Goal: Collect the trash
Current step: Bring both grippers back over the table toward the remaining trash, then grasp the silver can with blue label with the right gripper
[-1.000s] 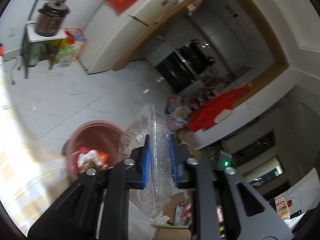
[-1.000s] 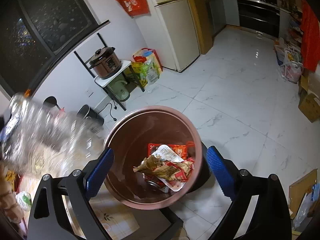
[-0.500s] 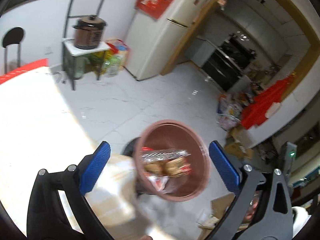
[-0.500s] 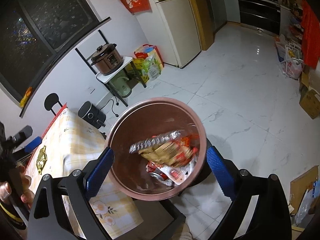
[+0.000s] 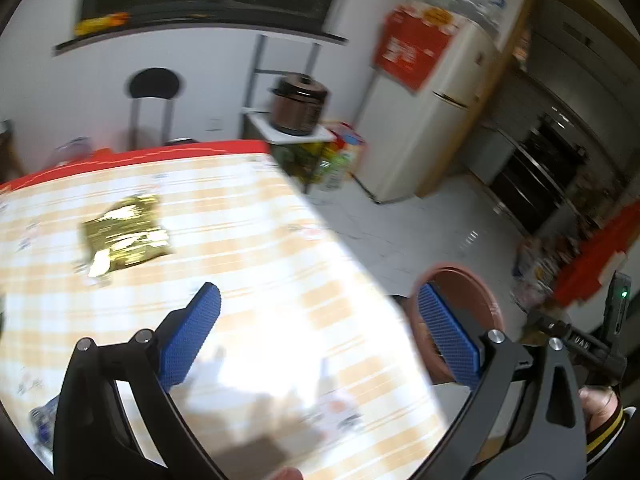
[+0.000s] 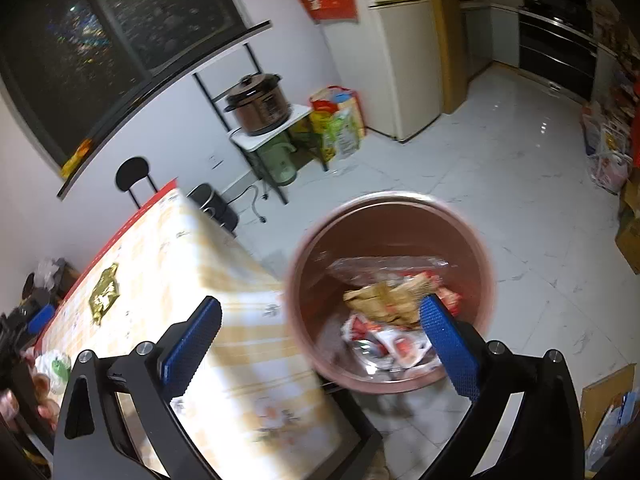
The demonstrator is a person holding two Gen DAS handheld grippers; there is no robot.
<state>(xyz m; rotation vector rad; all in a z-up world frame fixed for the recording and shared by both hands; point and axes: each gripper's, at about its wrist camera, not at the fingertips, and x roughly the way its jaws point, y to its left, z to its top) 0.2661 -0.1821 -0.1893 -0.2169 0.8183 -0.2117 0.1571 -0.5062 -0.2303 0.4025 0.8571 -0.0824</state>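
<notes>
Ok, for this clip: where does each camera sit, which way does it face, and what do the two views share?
Left wrist: on the left gripper, jaws open, facing across the checked tablecloth toward the gold wrapper; a hand shows at right.
Right wrist: on the right gripper, jaws open, looking down into the brown bin full of wrappers, beside the table.
Shared: tablecloth, gold wrapper, bin, brown cooker, fridge.

Wrapper on table, bin just right w/ trash.
</notes>
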